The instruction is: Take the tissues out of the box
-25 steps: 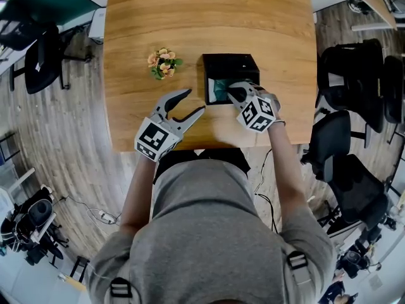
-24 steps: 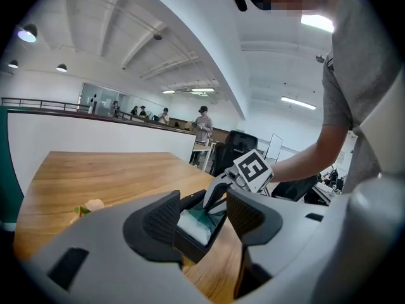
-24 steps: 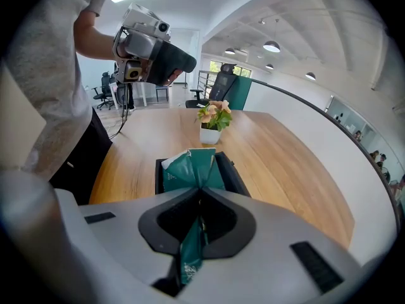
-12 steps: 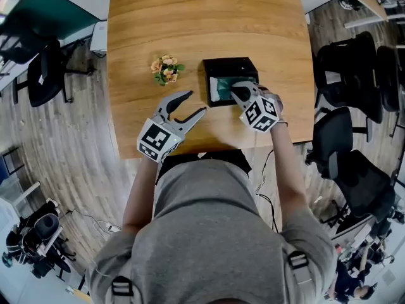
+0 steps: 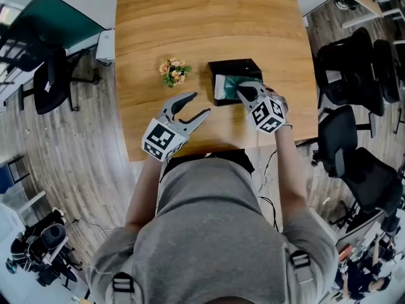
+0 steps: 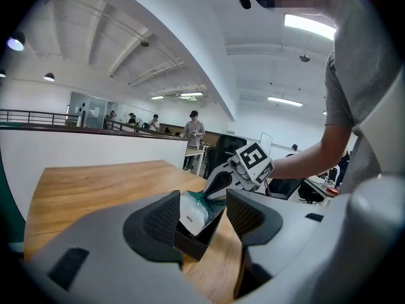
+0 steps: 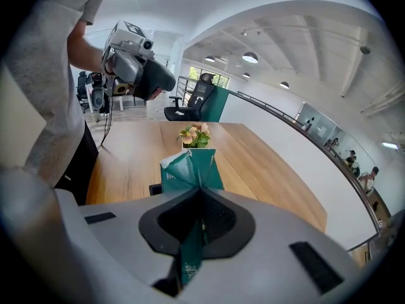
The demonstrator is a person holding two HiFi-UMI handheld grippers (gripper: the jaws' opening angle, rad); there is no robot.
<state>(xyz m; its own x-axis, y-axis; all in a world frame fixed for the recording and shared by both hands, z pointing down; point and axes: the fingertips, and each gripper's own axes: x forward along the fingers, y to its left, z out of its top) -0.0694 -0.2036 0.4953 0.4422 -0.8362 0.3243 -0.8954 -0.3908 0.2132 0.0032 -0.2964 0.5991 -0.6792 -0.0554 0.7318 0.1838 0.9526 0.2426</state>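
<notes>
A black open box [image 5: 232, 68] stands on the wooden table [image 5: 190, 30], right of the middle. A green and white tissue pack [image 5: 226, 86] sticks up out of it. My right gripper [image 5: 243, 94] is shut on the pack's green wrapper [image 7: 193, 170], which fans out between and beyond the jaws. My left gripper [image 5: 193, 105] hovers open near the table's front edge, left of the box, with nothing between its fingers. Past its jaws I see the box [image 6: 199, 233] with the pack [image 6: 193, 209] tilted in it and the right gripper [image 6: 218, 183] on it.
A small bunch of pink and orange flowers [image 5: 175, 70] sits left of the box on the table. Black office chairs [image 5: 351, 68] stand to the right, another chair [image 5: 47, 75] to the left. People stand far off in the room [image 6: 193, 128].
The right gripper has stayed shut on the pack, which now stands a little higher in the box. The head view has shifted slightly; the left gripper keeps its place.
</notes>
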